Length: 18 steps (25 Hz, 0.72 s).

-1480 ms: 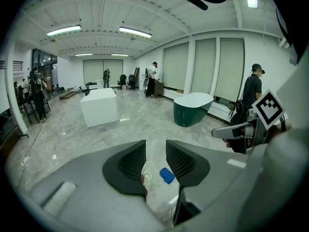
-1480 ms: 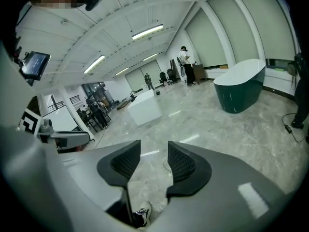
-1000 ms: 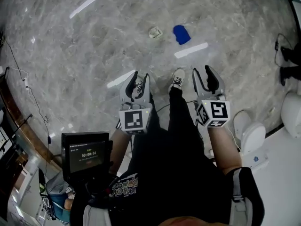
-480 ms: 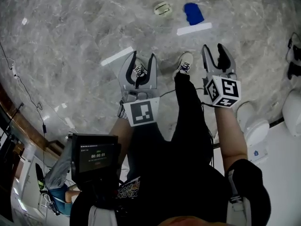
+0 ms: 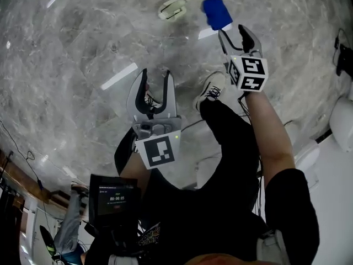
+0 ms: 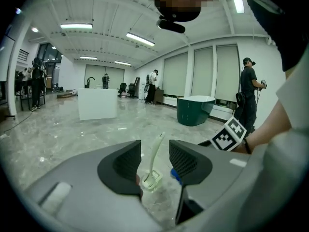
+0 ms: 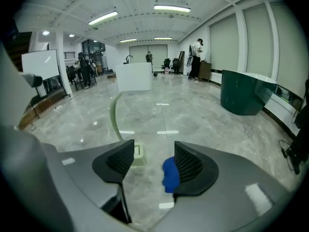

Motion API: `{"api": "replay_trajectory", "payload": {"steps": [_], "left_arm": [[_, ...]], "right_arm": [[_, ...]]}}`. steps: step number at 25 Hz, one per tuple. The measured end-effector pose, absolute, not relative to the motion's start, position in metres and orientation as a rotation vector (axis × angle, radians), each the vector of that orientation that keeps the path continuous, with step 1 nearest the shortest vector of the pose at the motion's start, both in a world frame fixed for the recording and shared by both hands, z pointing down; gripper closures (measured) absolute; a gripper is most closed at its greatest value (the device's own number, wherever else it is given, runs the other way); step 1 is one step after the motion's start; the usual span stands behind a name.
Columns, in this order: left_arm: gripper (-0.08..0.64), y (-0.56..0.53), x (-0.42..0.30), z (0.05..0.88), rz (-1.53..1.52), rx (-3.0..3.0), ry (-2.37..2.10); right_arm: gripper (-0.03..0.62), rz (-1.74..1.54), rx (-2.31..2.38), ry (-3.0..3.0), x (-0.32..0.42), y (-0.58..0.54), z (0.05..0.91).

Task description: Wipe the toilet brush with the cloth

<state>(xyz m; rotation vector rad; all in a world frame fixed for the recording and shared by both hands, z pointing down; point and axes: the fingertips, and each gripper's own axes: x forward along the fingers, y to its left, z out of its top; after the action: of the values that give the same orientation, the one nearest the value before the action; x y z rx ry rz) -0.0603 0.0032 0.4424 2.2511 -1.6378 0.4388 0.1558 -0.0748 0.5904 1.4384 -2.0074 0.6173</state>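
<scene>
A pale green toilet brush (image 5: 174, 8) stands in its holder on the grey marble floor, with a blue cloth (image 5: 217, 13) lying just right of it. My left gripper (image 5: 157, 79) is open and empty, well short of the brush. In the left gripper view the brush (image 6: 153, 170) shows far off in the gap of that gripper (image 6: 154, 153). My right gripper (image 5: 234, 35) hangs just short of the cloth, its jaws opening and empty. Ahead of the right gripper (image 7: 154, 161) the cloth (image 7: 169, 174) lies by the right pad and the brush holder (image 7: 139, 154) by the left pad.
The person's shoe (image 5: 212, 90) is on the floor between the grippers. White toilets (image 5: 342, 120) stand at the right edge. A dark green bathtub (image 7: 246, 98) and a white counter (image 6: 97, 103) stand farther off, with people beyond. A screen device (image 5: 113, 197) hangs at the person's waist.
Both grippers have come down toward the floor and their jaws stand wider. The right gripper has reached forward to just short of the blue cloth. Brush and cloth look nearer.
</scene>
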Motion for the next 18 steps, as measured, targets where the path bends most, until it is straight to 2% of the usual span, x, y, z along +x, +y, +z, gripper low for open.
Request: {"api": "replay_trajectory", "payload": {"steps": [6,9,16,18], "left_arm": [[0.364,-0.021,-0.065,0.503,0.359,2.241,-1.63],[0.357,-0.048,-0.079,0.532,0.413,2.306,-1.657],[0.342,-0.071,-0.087,0.536,0.43,2.405,-1.723],[0.342,-0.08,-0.087,0.527,0.367,2.419,-1.731]], "right_arm": [[0.318,0.587,1.396,-1.887,0.185,-0.105,0.762],[0.316,0.64,1.431,-1.801,0.204,-0.125,0.837],[0.29,0.652,1.331,-1.677,0.218,-0.125,0.914],[0.318,0.593,1.274,-1.623,0.222,-0.122,0.928]]}}
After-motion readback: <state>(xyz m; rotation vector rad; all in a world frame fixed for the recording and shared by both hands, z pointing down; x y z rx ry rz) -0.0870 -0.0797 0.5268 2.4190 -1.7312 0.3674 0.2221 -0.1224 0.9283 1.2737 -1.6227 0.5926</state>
